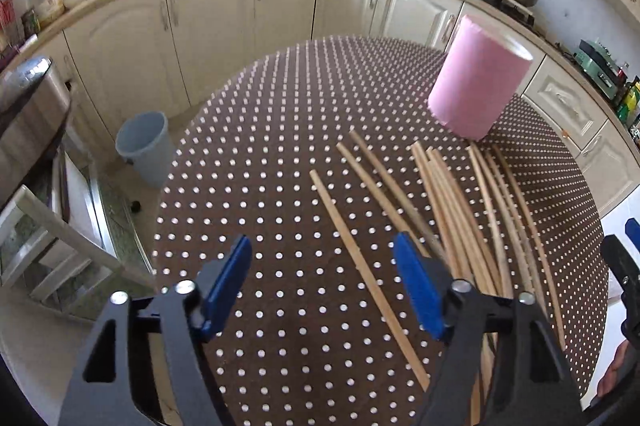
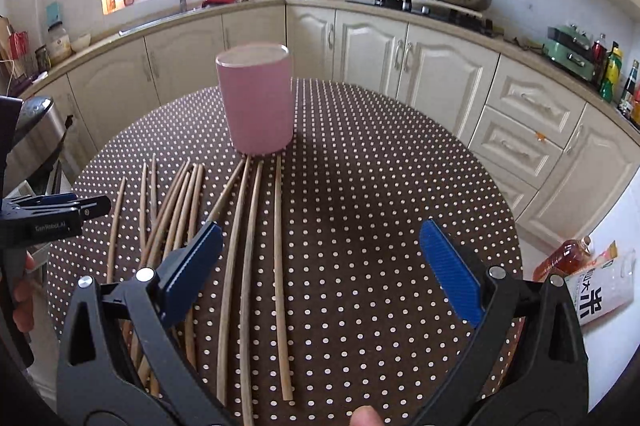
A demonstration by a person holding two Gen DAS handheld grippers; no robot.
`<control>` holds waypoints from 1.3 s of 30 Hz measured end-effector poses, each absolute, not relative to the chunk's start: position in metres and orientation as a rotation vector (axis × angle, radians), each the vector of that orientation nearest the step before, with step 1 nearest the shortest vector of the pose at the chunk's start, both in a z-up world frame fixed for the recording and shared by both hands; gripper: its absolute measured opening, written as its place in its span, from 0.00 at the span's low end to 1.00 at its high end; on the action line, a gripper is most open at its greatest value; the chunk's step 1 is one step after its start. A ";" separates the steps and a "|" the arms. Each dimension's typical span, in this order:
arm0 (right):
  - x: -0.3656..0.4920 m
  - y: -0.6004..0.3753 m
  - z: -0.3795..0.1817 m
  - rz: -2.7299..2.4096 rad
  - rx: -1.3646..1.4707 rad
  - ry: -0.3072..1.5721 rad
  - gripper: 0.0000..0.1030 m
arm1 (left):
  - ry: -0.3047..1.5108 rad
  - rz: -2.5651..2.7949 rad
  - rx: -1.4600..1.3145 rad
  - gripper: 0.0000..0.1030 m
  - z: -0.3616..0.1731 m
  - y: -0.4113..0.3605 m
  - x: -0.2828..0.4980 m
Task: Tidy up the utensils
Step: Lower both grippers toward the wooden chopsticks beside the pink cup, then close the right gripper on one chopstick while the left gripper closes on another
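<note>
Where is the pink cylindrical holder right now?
The pink cylindrical holder stands upright on the polka-dot table, centre-left in the right wrist view, just beyond the wooden chopsticks.

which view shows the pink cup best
The right wrist view: the pink cup stands upright near centre, rim and whole side visible. In the left wrist view it sits off to the right, leaning from lens distortion.

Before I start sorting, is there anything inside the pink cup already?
Cannot tell. The pink cup stands upright on the dotted tablecloth, and both views show only its rim and outer wall. All visible chopsticks lie on the cloth in front of it.
</note>
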State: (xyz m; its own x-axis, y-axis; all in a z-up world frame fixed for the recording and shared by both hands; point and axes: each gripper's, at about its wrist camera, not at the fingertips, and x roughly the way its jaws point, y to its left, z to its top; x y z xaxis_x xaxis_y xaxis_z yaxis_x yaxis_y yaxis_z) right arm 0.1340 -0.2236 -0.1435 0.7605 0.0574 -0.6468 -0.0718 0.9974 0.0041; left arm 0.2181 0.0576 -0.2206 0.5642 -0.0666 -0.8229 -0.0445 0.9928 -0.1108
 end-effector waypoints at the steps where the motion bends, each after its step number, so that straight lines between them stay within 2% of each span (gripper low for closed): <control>1: 0.137 -0.224 -0.146 0.079 -0.020 0.716 0.94 | 0.986 -0.016 -0.129 0.65 -0.225 0.059 0.222; 6: 0.162 -0.222 -0.155 0.147 -0.012 0.794 0.85 | 1.021 -0.002 -0.102 0.47 -0.233 0.059 0.243; 8: 0.175 -0.222 -0.160 0.172 -0.002 0.836 0.80 | 1.021 -0.003 -0.110 0.33 -0.233 0.059 0.248; 11: 0.196 -0.223 -0.167 0.220 0.019 0.905 0.70 | 1.024 -0.032 -0.135 0.17 -0.234 0.061 0.250; 13: 0.211 -0.224 -0.172 0.228 0.025 0.953 0.57 | 1.030 -0.067 -0.150 0.11 -0.235 0.060 0.251; 21: 0.262 -0.205 -0.182 0.299 -0.050 1.130 0.39 | 1.037 -0.082 -0.112 0.09 -0.236 0.052 0.257; 23: 0.270 -0.198 -0.184 0.311 -0.074 1.161 0.38 | 1.042 -0.091 -0.122 0.09 -0.235 0.052 0.260; 24: 0.274 -0.194 -0.185 0.311 -0.092 1.177 0.33 | 1.046 -0.094 -0.122 0.09 -0.235 0.050 0.264; 26: 0.281 -0.189 -0.187 0.307 -0.114 1.201 0.32 | 1.047 -0.097 -0.122 0.09 -0.236 0.052 0.266; 29: 0.287 -0.182 -0.188 0.289 -0.161 1.218 0.23 | 1.048 -0.100 -0.120 0.08 -0.235 0.053 0.268; 31: 0.292 -0.179 -0.188 0.290 -0.166 1.225 0.09 | 1.047 -0.100 -0.123 0.08 -0.235 0.053 0.269; 39: 0.303 -0.185 -0.185 0.311 -0.094 1.206 0.06 | 1.042 -0.115 -0.151 0.05 -0.230 0.060 0.265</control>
State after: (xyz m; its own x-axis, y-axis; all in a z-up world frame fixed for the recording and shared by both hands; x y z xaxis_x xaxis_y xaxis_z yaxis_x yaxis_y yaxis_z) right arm 0.3034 -0.1852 -0.1851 0.3204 0.1866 -0.9287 -0.2855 0.9538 0.0931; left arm 0.2648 0.0603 -0.2302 0.5002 -0.1659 -0.8499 0.0232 0.9837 -0.1784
